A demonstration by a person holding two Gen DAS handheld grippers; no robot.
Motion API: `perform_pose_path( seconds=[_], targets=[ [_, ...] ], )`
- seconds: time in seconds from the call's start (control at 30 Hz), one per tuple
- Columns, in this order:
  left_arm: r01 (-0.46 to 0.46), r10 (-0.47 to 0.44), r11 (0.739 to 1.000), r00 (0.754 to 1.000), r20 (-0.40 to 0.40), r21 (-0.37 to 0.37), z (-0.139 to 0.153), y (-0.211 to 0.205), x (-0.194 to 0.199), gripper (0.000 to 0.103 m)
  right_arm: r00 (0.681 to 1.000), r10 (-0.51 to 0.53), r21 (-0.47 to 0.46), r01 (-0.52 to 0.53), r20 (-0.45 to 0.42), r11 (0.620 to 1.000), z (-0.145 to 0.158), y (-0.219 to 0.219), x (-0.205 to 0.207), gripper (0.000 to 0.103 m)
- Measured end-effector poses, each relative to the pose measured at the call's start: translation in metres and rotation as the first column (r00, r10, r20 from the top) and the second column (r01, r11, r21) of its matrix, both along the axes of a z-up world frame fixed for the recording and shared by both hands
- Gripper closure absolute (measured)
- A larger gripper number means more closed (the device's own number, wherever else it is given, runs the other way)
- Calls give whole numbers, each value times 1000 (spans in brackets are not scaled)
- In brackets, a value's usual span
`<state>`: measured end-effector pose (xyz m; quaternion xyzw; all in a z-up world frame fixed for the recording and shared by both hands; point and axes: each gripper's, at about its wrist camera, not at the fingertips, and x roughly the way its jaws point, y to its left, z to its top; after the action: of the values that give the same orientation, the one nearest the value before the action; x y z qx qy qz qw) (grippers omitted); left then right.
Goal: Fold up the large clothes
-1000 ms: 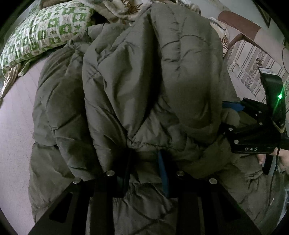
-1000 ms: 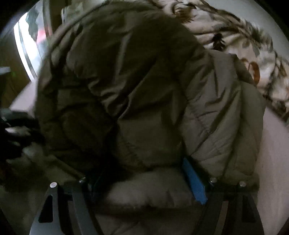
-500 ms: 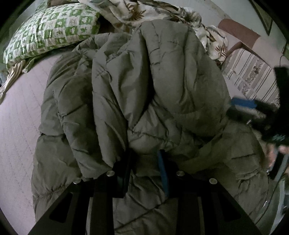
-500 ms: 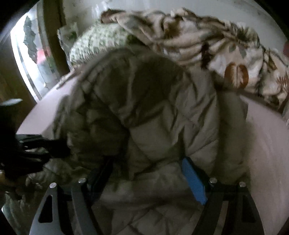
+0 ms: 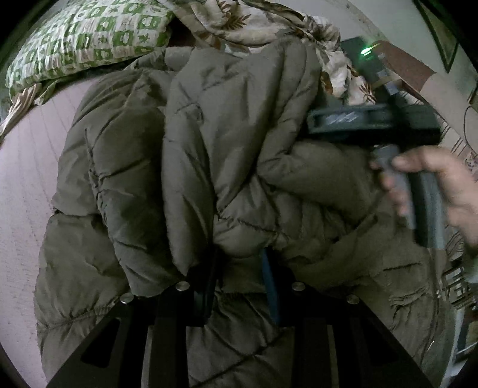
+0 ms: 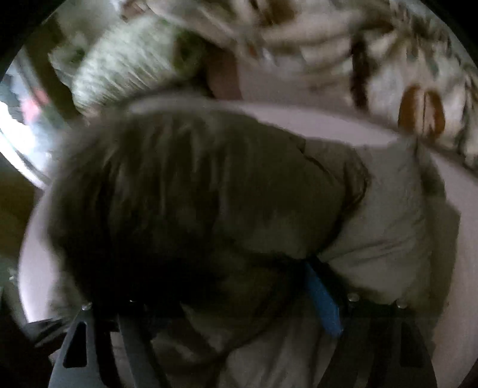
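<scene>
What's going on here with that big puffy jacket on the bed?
A person is folding an olive quilted jacket on a pinkish bed, holding a tool in each hand. The left tool is pinched on a bunched fold of the jacket near its middle. The right tool stands wide around a thick part of the jacket, though blur hides whether it grips. The jacket is heaped up, not yet flat. A green patterned pillow and a floral blanket lie behind it.
</scene>
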<state>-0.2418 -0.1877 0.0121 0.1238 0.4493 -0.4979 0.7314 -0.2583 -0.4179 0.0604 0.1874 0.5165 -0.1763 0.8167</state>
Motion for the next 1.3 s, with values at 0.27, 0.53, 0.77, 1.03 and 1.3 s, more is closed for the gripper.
perform_pose_path(
  seconds=[0.27, 0.53, 0.77, 1.03, 1.3],
  targets=[
    [-3, 3, 1000, 1000, 4, 7, 1, 5, 1, 73, 994, 22, -34, -18, 110, 999, 43, 27, -37, 19],
    [-16, 16, 1000, 1000, 22, 26, -2, -7, -13, 73, 995, 39, -63, -33, 88, 997, 26, 81, -125, 18],
    [-14, 12, 1000, 996, 90, 22, 15, -10, -32, 58, 998, 22, -59, -18, 66, 998, 4, 79, -129, 17],
    [-75, 73, 997, 991, 116, 13, 26, 6, -50, 21, 990, -1, -82, 13, 143, 997, 46, 80, -180, 17],
    [-136, 136, 990, 990, 19, -27, 29, 50, -50, 21, 984, -89, -60, 100, 157, 993, 52, 81, -257, 17]
  ],
)
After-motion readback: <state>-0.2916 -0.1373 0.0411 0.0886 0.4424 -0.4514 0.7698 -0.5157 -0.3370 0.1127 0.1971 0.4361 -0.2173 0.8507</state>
